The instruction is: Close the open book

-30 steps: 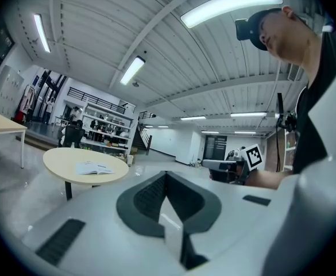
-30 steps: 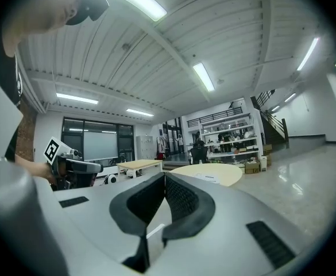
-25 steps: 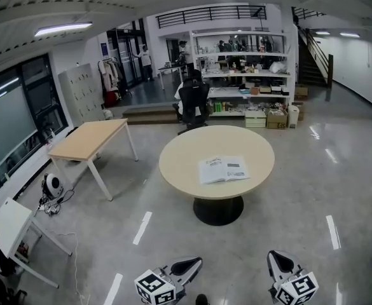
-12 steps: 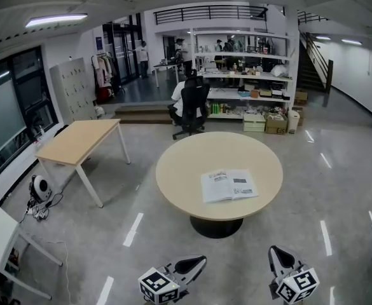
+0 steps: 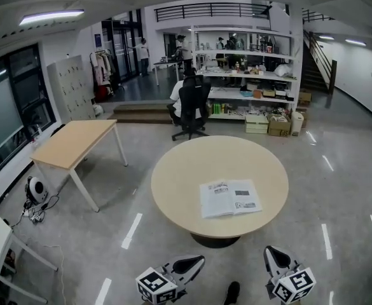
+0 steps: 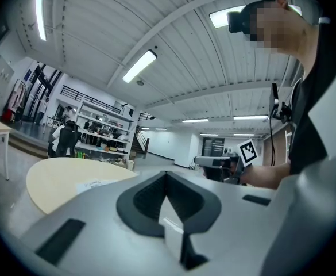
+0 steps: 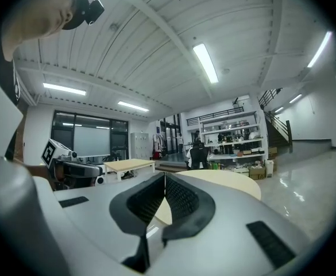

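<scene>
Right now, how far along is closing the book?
Nothing done: the white open book lies flat on the round beige table. In hand: nothing; the left hand-held gripper and right hand-held gripper are shut, empty, short of the table. Left: reach it, fold it shut.

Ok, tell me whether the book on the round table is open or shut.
Open: the book lies flat, both printed pages spread face up.

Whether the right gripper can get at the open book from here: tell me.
Probably not yet. The right gripper, jaws shut, hangs short of the round table, and the open book lies farther in. Nothing stands between them, so stepping closer should do.
</scene>
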A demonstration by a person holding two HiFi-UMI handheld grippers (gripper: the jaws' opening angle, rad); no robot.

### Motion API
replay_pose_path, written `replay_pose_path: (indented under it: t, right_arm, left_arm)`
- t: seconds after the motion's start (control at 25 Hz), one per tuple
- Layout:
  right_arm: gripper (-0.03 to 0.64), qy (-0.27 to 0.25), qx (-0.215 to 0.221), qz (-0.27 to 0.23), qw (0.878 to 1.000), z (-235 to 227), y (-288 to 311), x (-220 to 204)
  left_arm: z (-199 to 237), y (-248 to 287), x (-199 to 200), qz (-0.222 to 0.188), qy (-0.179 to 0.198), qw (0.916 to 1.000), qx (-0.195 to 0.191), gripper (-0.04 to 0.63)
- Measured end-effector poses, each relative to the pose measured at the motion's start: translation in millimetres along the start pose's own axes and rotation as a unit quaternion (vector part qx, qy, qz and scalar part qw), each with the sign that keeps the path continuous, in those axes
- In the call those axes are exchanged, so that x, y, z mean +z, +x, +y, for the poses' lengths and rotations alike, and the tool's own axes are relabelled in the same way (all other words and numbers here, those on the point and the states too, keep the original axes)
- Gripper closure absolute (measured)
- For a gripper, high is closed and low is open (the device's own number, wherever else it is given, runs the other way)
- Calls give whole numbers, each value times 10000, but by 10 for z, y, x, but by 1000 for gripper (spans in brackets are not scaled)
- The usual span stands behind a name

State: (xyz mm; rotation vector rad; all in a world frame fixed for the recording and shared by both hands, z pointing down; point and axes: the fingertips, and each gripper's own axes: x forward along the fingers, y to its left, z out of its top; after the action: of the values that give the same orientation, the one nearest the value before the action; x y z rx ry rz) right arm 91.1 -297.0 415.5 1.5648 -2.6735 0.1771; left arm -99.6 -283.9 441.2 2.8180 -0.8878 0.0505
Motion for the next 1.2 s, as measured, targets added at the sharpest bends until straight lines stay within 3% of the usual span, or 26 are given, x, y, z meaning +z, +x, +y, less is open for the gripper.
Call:
replay_pose_path:
  t: [0.36,0.72,1.08,1.2]
  right_arm:
    - [618,-56,308,30,9995,-1166,1046,153]
    - [617,-186,615,57,9979,-2039,1982,350]
    - [596,-65,591,197,9980,-2104,2665,270]
    - [569,-364,601,415,9967,-2009,2839,108]
  left_arm:
    - [843,1088,287,150,-81,9987,487,597]
    - [1486,2044,566,72,13,9984,569,597]
    - [2116,2168,492,200,-117,9979,606,597]
    - [2304,2129,375,227,-152,9975,654,597]
